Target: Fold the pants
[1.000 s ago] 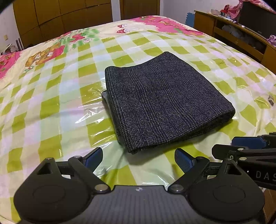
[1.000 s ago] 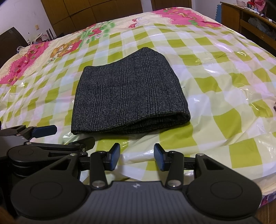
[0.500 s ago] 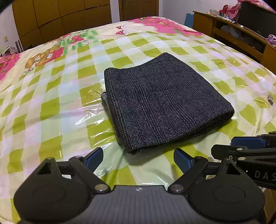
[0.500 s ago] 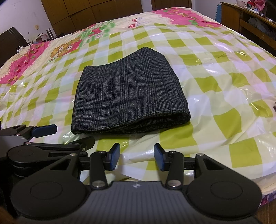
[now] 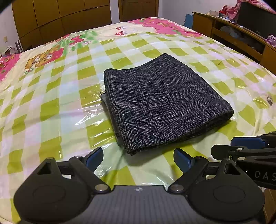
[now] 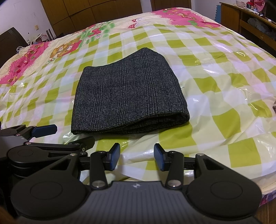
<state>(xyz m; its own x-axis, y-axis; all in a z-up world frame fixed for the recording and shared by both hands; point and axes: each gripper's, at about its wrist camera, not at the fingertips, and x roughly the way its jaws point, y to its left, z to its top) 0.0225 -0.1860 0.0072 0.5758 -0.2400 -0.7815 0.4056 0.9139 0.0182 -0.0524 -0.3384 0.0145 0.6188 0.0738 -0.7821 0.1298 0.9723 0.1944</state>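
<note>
Dark grey checked pants (image 5: 160,101) (image 6: 127,96) lie folded into a thick rectangle on the bed, its rounded fold toward the right. My left gripper (image 5: 138,159) hovers open just short of the bundle's near corner, nothing between its blue pads. My right gripper (image 6: 137,156) is also open with a narrower gap, holding nothing, a little in front of the bundle's near edge. Each gripper shows at the side of the other's view: the right gripper (image 5: 248,143) in the left wrist view, the left gripper (image 6: 44,131) in the right wrist view.
The bed (image 5: 51,106) (image 6: 224,106) wears a green-and-white checked sheet under shiny clear plastic, with pink cartoon print at the far end. Wooden wardrobes (image 5: 65,15) stand behind it. A wooden shelf unit (image 5: 241,36) with clutter runs along the right side.
</note>
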